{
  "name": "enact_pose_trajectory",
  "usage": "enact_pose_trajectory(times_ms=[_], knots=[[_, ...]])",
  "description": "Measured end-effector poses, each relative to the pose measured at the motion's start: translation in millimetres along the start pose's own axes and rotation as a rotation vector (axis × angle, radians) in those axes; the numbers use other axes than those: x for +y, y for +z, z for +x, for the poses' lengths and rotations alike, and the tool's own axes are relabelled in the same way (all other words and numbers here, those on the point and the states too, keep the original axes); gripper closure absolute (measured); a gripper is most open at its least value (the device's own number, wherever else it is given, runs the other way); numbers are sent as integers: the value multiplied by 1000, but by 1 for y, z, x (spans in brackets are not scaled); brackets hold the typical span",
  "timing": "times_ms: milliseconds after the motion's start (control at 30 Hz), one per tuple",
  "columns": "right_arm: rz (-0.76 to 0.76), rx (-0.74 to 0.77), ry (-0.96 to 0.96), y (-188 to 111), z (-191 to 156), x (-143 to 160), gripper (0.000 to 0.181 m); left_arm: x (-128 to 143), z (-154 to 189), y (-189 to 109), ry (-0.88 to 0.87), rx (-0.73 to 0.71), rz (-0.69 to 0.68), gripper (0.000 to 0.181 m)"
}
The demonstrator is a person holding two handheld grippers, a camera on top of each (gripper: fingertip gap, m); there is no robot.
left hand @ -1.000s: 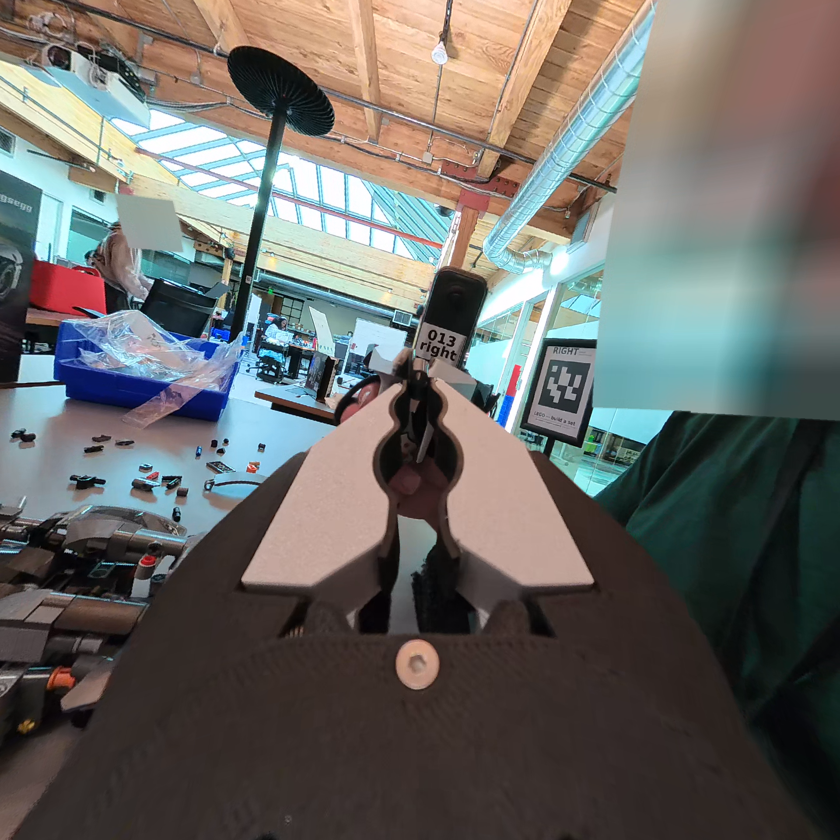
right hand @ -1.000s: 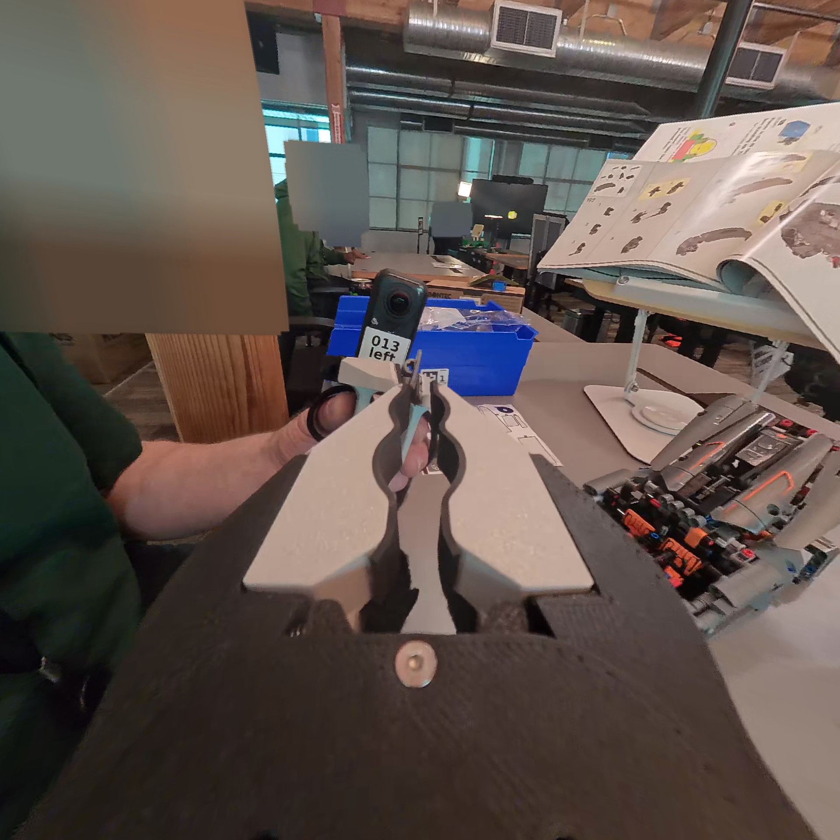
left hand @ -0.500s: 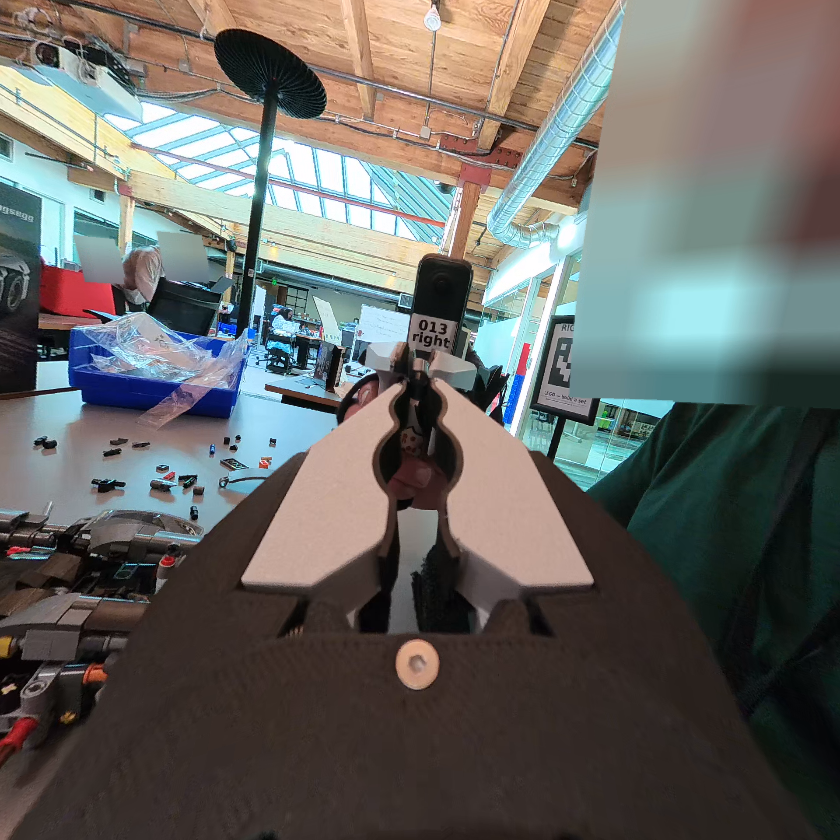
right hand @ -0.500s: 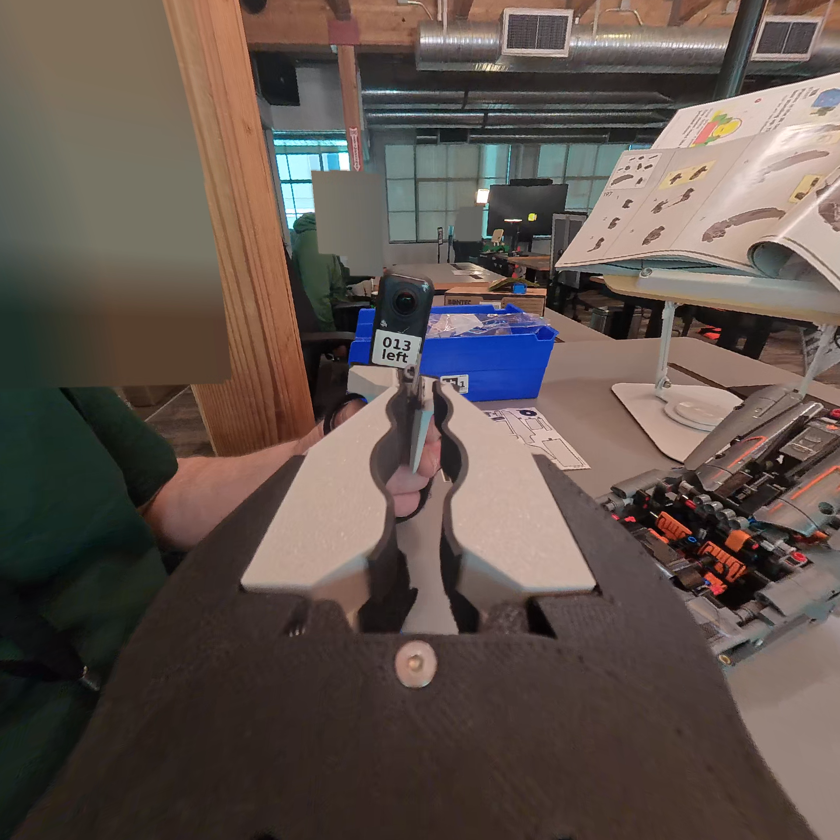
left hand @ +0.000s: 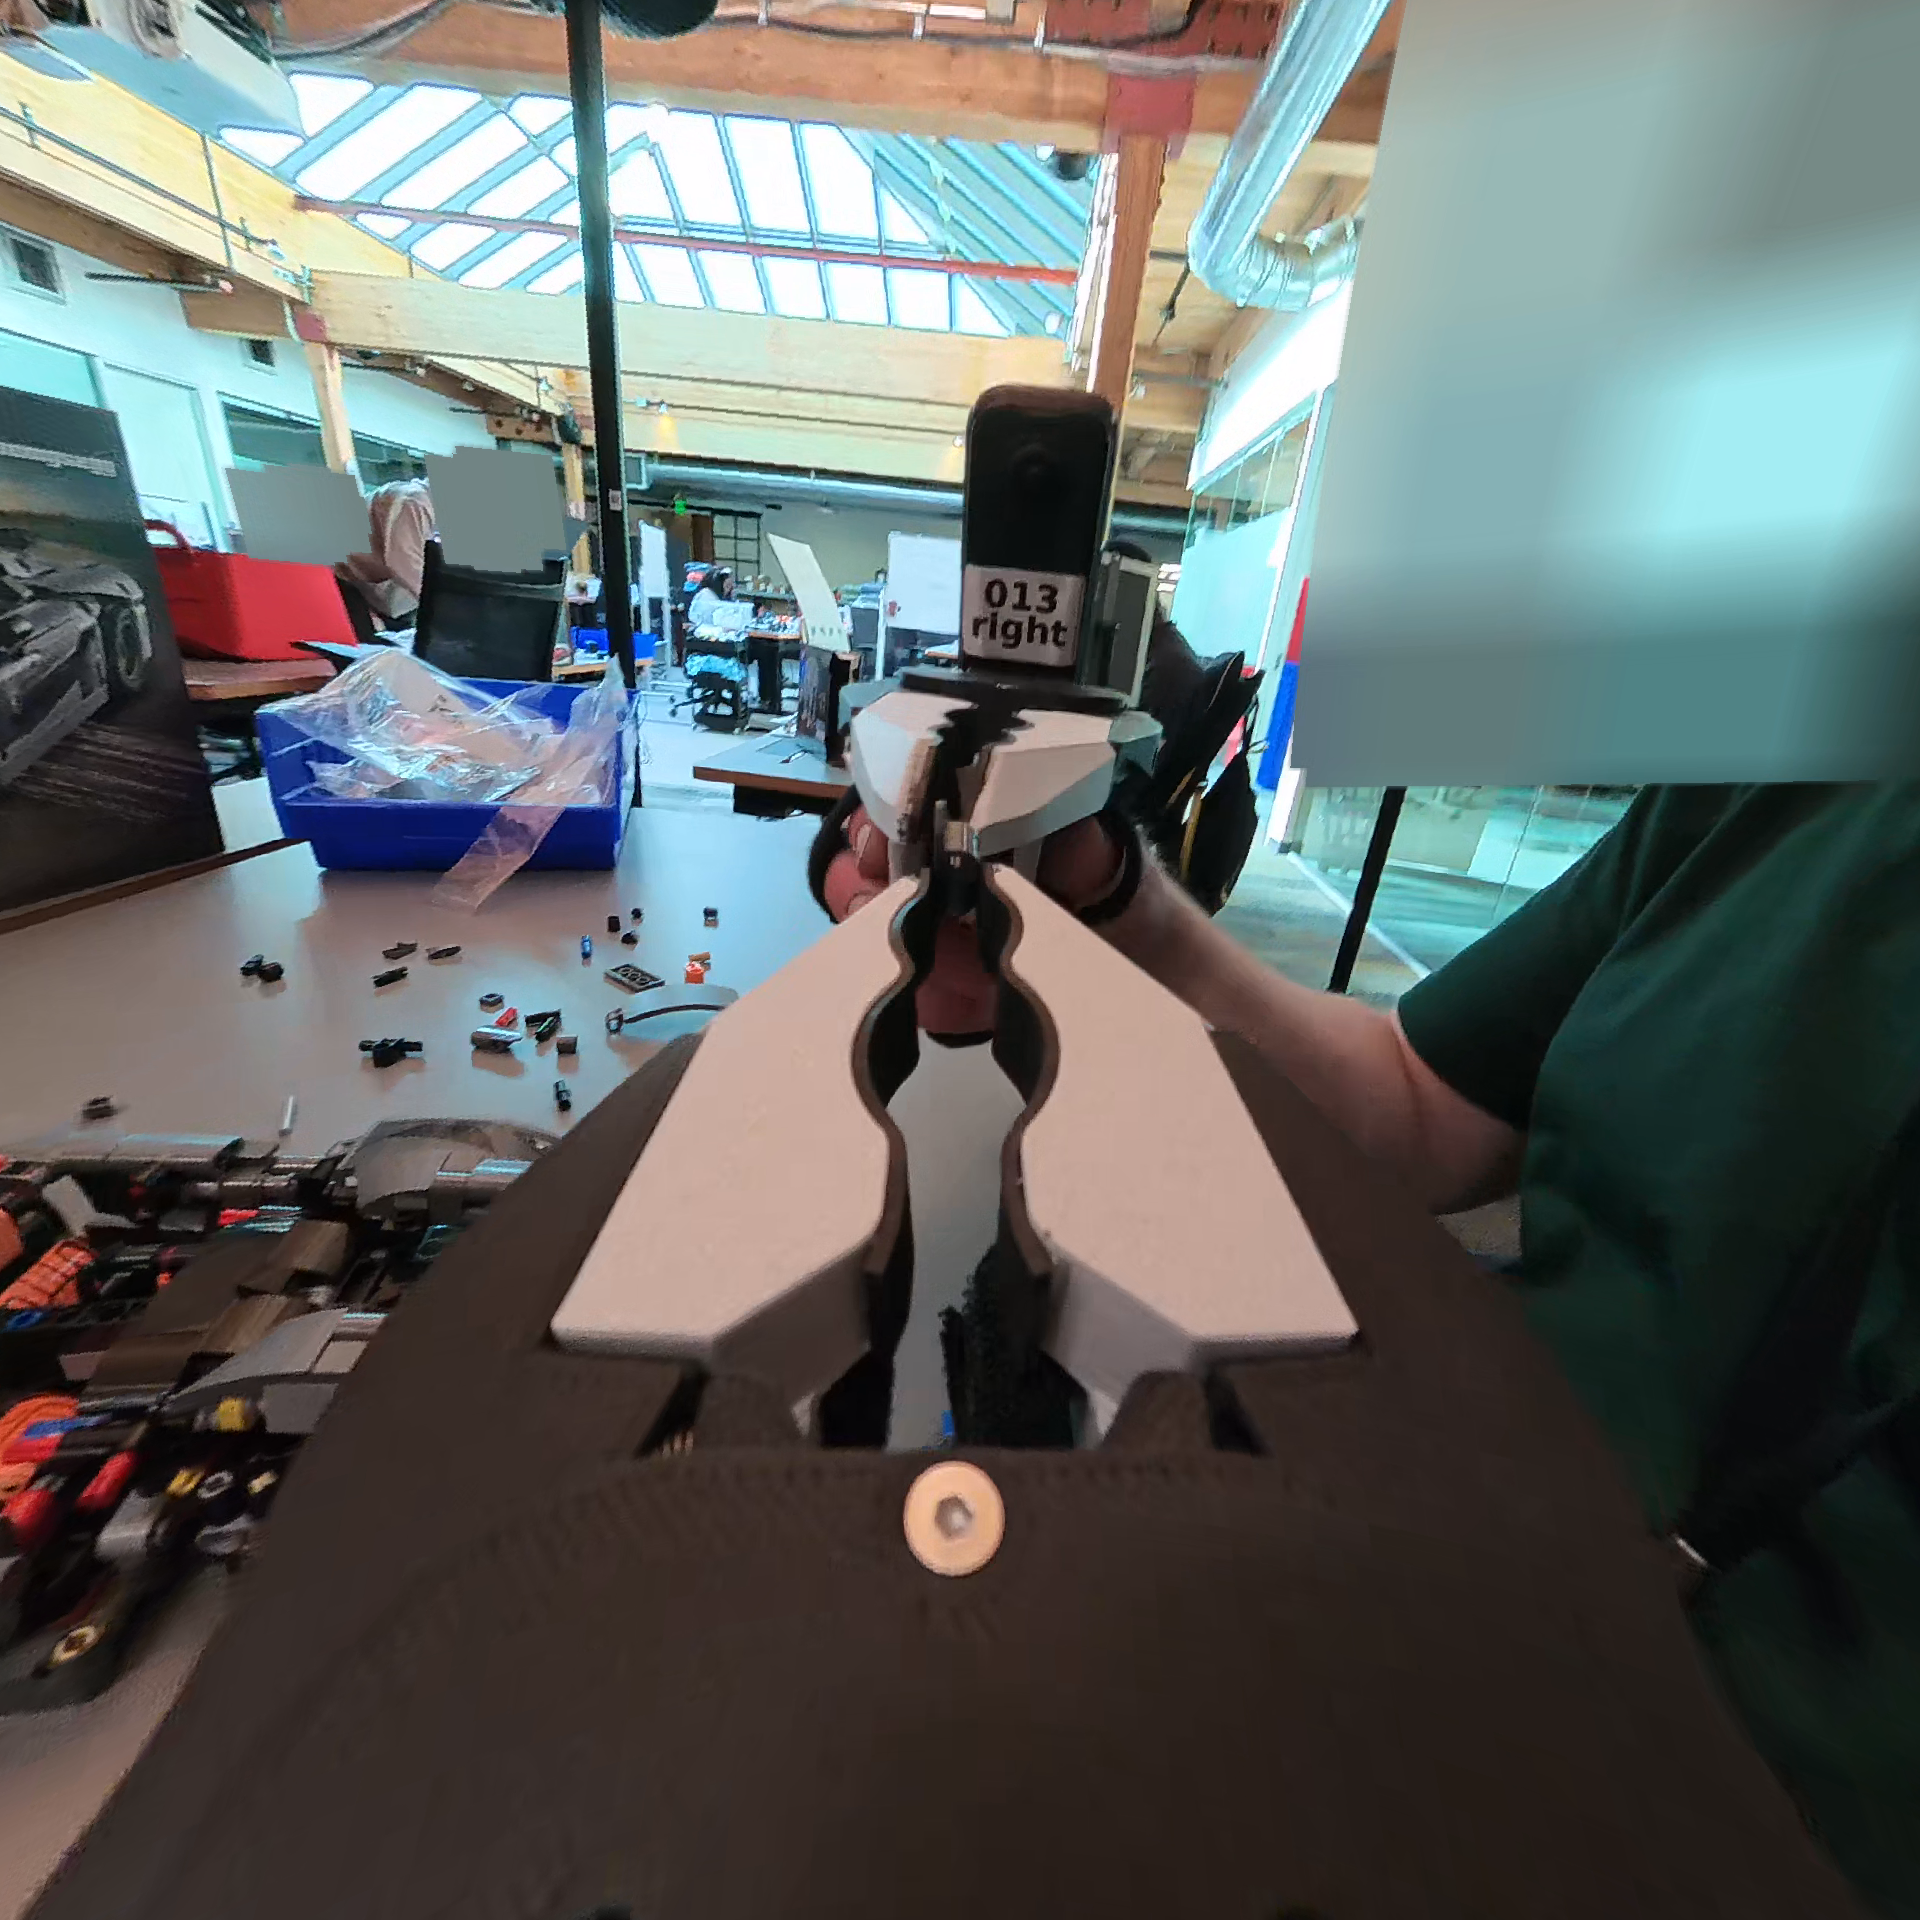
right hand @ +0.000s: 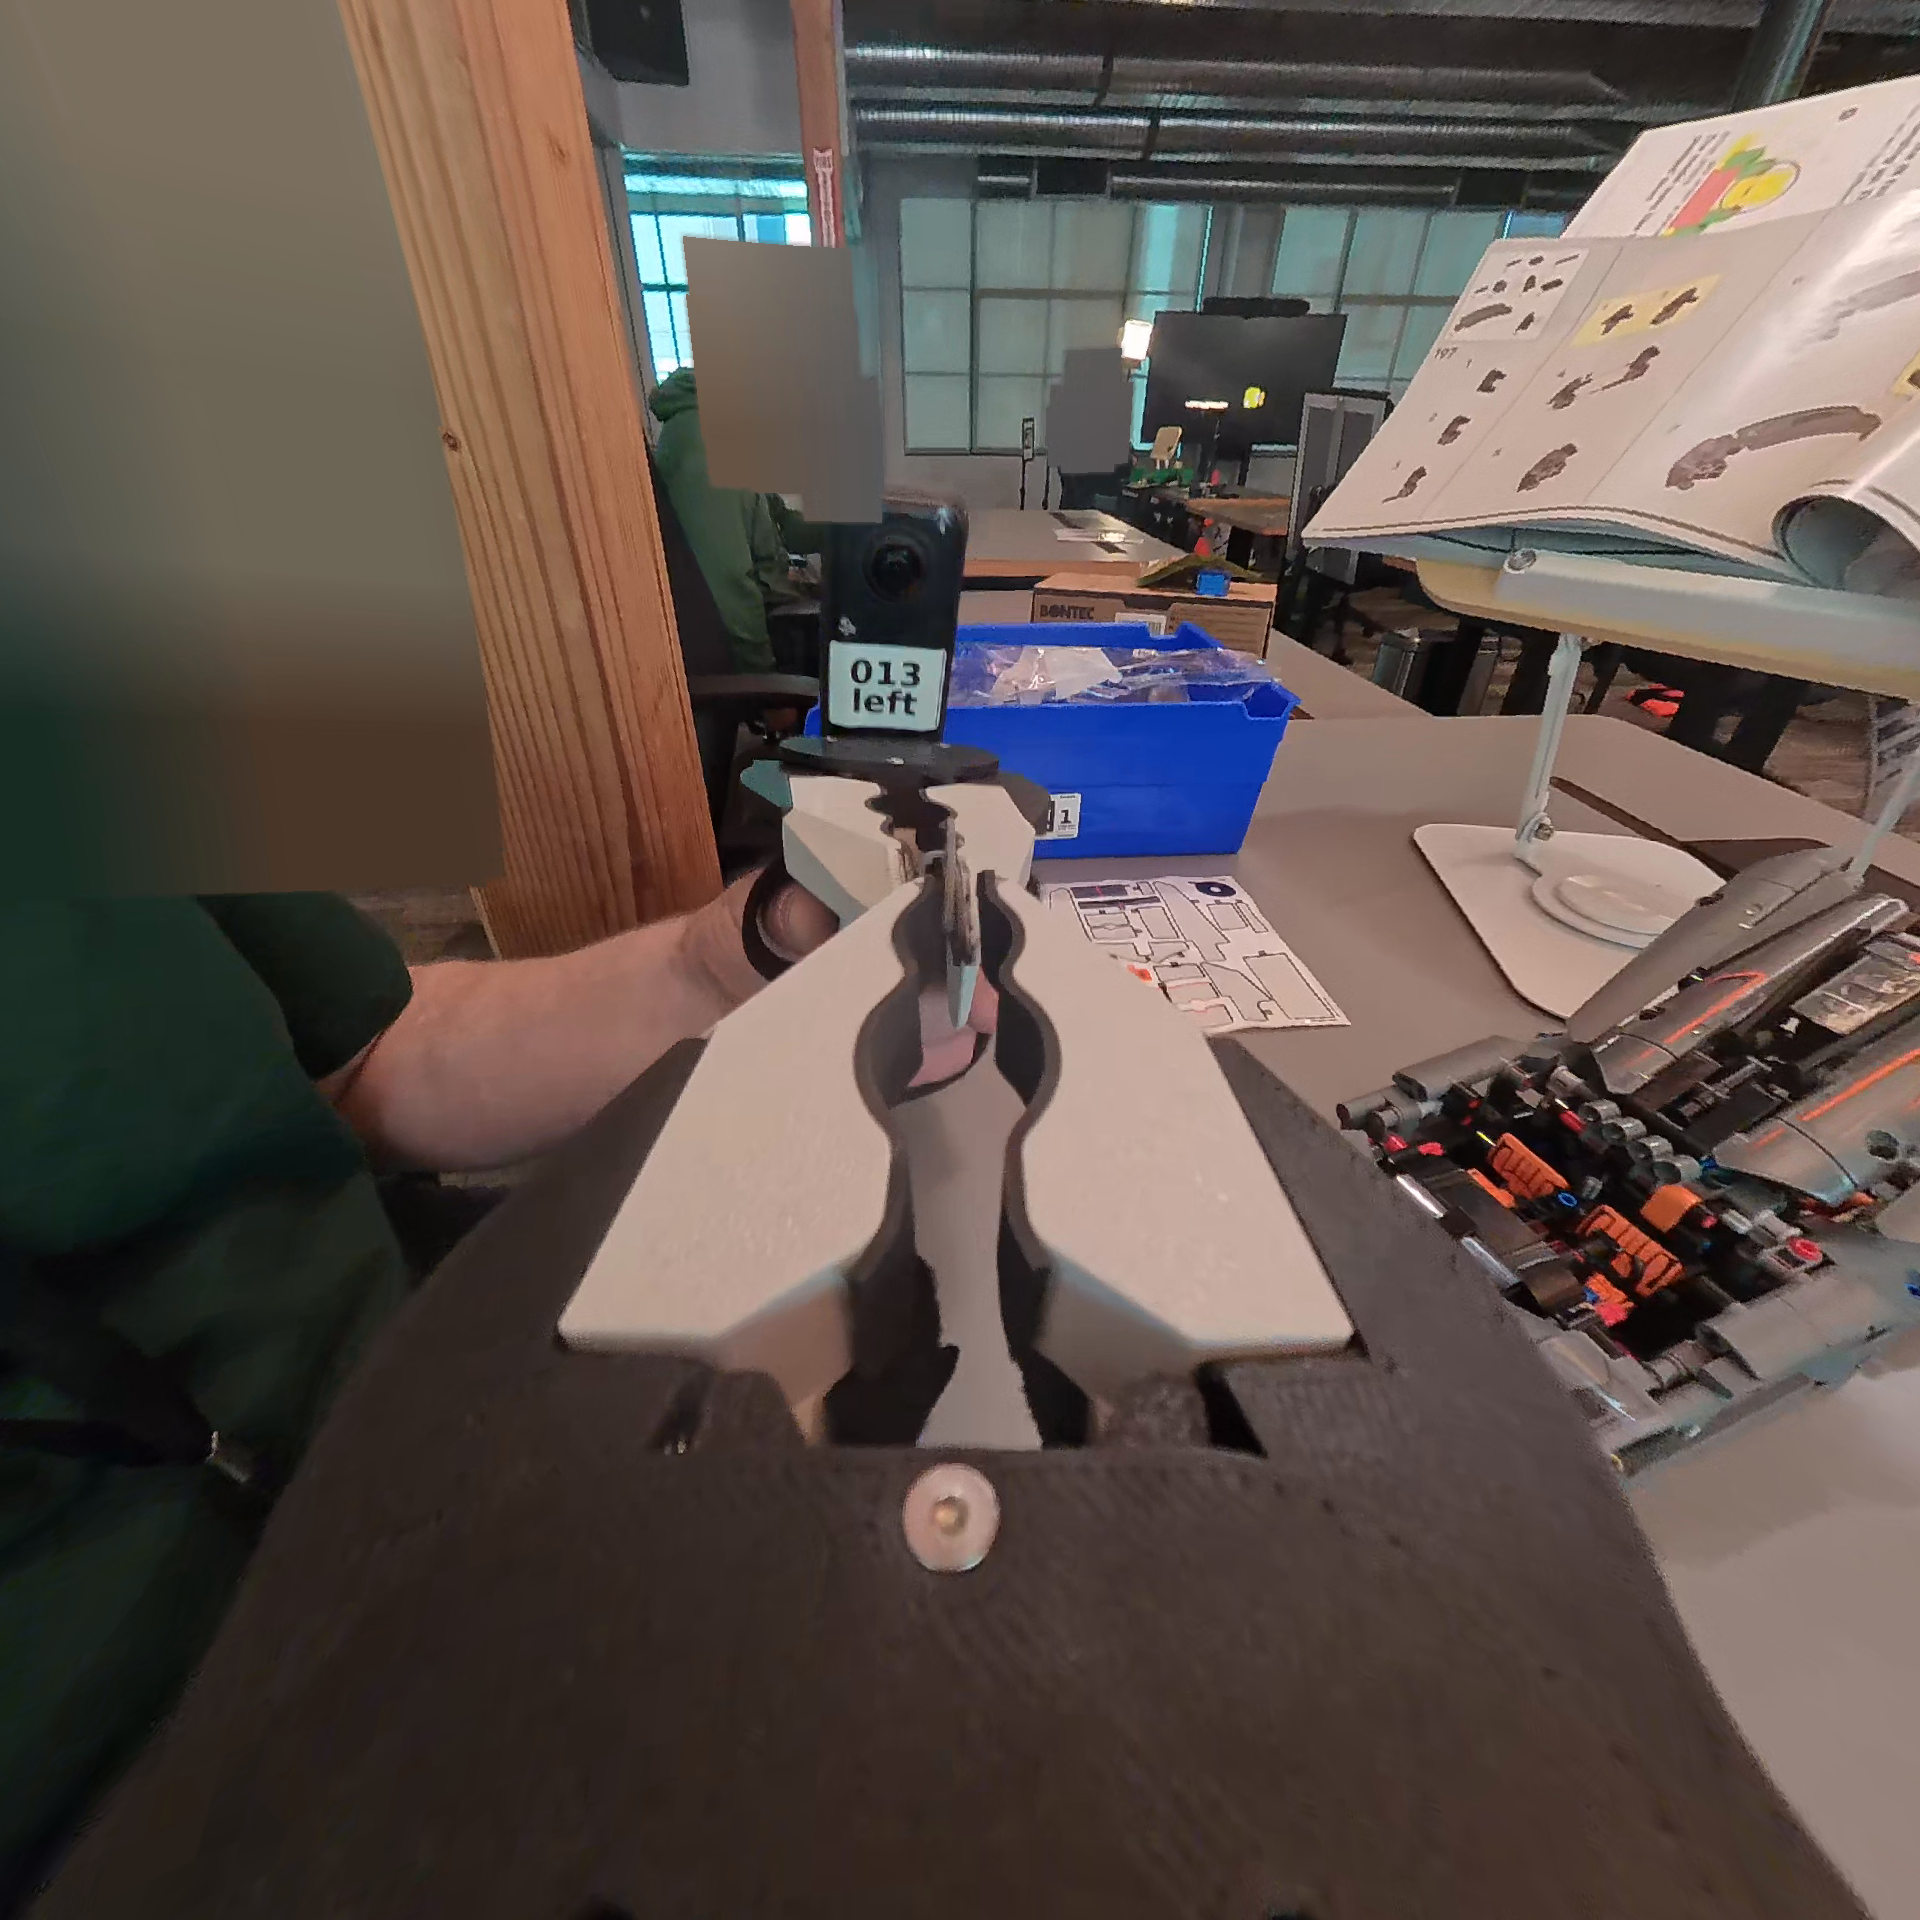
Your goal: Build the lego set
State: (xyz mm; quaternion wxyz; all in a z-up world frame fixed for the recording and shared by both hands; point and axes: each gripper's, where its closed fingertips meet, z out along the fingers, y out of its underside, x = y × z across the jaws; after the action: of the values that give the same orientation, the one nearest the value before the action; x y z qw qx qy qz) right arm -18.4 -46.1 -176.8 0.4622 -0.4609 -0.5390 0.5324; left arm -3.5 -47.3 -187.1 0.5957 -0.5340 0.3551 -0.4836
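Observation:
My two grippers meet tip to tip in the air in front of a person in a green shirt. My left gripper (left hand: 951,894) is shut on a thin grey lego piece (left hand: 958,833). My right gripper (right hand: 951,888) is shut on the same piece (right hand: 958,956), which shows edge-on between its fingers. The right gripper (left hand: 977,769) faces the left wrist view, and the left gripper (right hand: 914,831) faces the right wrist view. The half-built grey, black and orange lego model (right hand: 1662,1143) lies on the table; it also shows in the left wrist view (left hand: 208,1299).
Small loose lego pieces (left hand: 499,1029) are scattered on the table (left hand: 156,1018). A blue bin (left hand: 436,821) with plastic bags stands behind them. Another blue bin (right hand: 1143,769), a sticker sheet (right hand: 1195,951) and an open instruction book (right hand: 1662,395) on a white stand (right hand: 1538,873) are in the right wrist view. Only a small space, under 4 cm, lies between the two pairs of fingers.
Both views have tilted downward, so more of the table and model shows. The opposite gripper's fingers now show more fully in each view. Both stay shut, tip to tip.

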Motion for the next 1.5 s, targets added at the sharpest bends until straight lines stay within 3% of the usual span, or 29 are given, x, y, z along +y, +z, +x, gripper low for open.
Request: enact_pose_trajectory(times_ms=[433, 567, 767, 967, 1300, 1500], knots=[[-92, 9, -35, 0, 1, 8, 181, 7, -3, 1, 64, -46, -63, 176], [-122, 42, -81, -4, 4, 6, 181, 6, -9, -5, 108, -101, -98, 165], [-308, 99, -257, -8, 6, 16, 181, 2, -9, -15, 276, -188, -226, 164], [-426, 122, -359, -4, 6, 27, 181, 12, -10, -11, 372, -220, -350, 177], [-446, 118, -390, -3, 5, 28, 181, 15, -10, -12, 371, -206, -358, 181], [-386, 118, -370, 1, 4, 20, 181, 7, -9, -15, 335, -209, -272, 181]])
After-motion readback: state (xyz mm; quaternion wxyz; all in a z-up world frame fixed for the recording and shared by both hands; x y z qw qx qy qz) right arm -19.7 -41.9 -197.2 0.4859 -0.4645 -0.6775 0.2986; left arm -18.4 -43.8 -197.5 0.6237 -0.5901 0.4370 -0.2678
